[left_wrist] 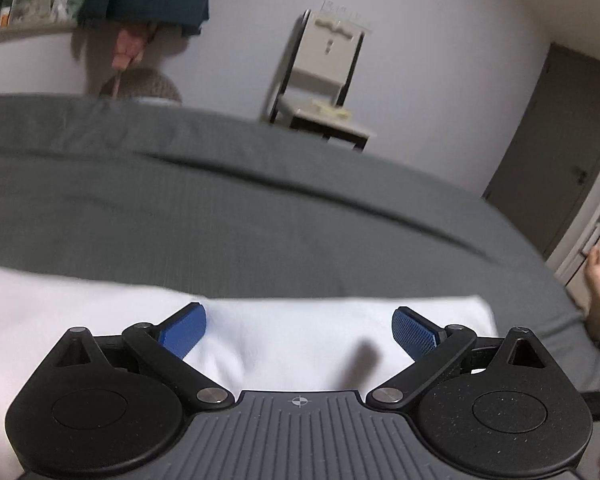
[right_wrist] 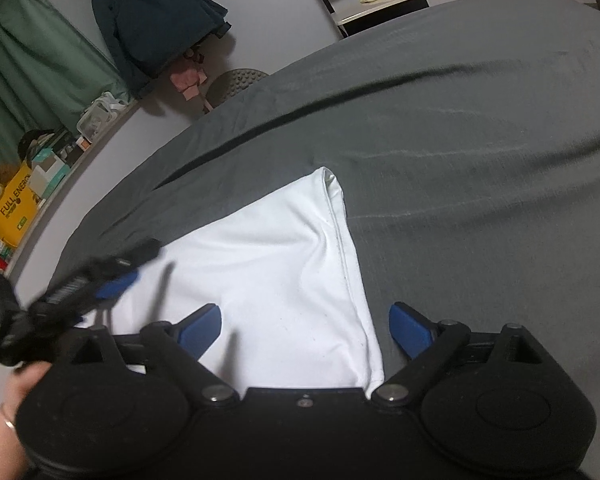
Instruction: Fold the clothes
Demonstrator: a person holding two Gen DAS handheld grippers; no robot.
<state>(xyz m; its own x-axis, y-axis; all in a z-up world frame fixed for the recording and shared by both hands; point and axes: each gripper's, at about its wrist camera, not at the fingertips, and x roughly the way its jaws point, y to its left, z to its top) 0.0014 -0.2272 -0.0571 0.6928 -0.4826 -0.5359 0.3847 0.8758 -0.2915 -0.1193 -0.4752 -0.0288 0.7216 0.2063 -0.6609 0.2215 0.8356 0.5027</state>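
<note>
- A white cloth [right_wrist: 276, 280] lies flat on a big grey bed [right_wrist: 480, 160]
- In the right wrist view the cloth looks like a long wedge. Its long way runs from the bottom of the picture, next to the camera, up and away to a folded corner [right_wrist: 328, 176] far from the camera
- A hem with a line of stitches [right_wrist: 346, 248] runs down the right side of the cloth, from that corner back toward the camera
- The right gripper [right_wrist: 304, 332] hangs just over the near end of the cloth. Its two blue pads are spread wide and nothing is pinched between them
- One blue pad [right_wrist: 202, 330] is over the white cloth, and the other blue pad [right_wrist: 410, 330] is over the grey bed, just past the hem
- The left gripper [left_wrist: 298, 330] is over the cloth too, near its far edge. Its blue pads are spread wide and hold nothing
- In the left wrist view the cloth [left_wrist: 300, 340] runs side to side across the bottom of the picture, with its right end [left_wrist: 482, 312] stopping on the bed
- In the right wrist view the left gripper [right_wrist: 116, 280] shows as a blur at the left side of the cloth, with a hand [right_wrist: 4, 420] holding it
- A long dark crease [right_wrist: 300, 112] crosses the bed behind the cloth
- A chair [left_wrist: 324, 76] stands by the wall past the bed, and a dark coat [right_wrist: 152, 16] hangs on the wall
</note>
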